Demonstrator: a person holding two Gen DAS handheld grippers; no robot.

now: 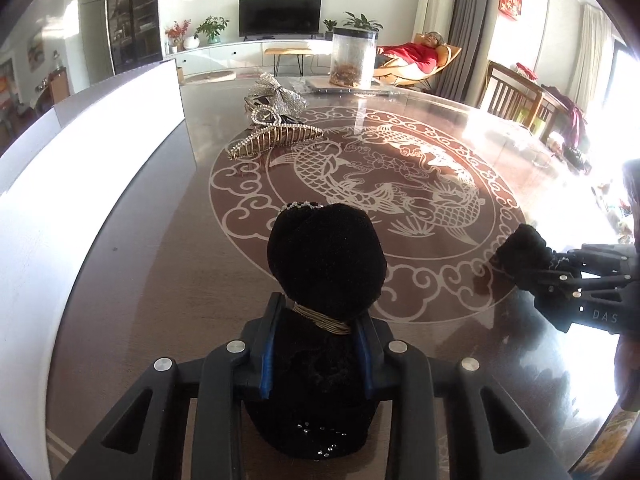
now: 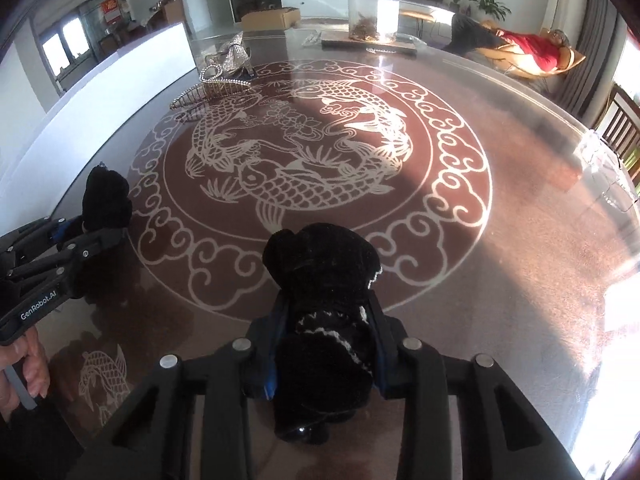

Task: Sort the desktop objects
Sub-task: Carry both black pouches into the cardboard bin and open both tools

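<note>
- Left wrist view: the left gripper [image 1: 320, 344] is squeezed tight on a black velvet hair bow [image 1: 326, 264] with a gold band round its middle. The bow is held just above the fish picture [image 1: 384, 184] on the glass table [image 1: 160, 264], at the near edge of the picture.
- The bow is soft and puffy, so I think it could slide out of the fingers [image 1: 267, 344] if the hand shakes or tips.
- A pile of shiny hair clips [image 1: 276, 132] lies at the far left edge of the fish picture. I think a careless swing could knock them about.
- The right gripper [image 1: 516, 258] shows to the right of the fish picture, gripping another black fuzzy thing. White letters on it read "DAS"; the rest is cut off.
- Right wrist view: the right gripper [image 2: 326, 344] is clamped on a black velvet hair piece [image 2: 324, 300] with white trim, at the near edge of the fish picture [image 2: 304, 148].
- The sun glare on the glass table [image 2: 520, 280] is strong, so a put-down spot may be hard to see.
- The left gripper [image 2: 102, 220] is to the left of the fish picture and reads "GenRobot.AI". A hand [image 2: 30, 368] holds it.
</note>
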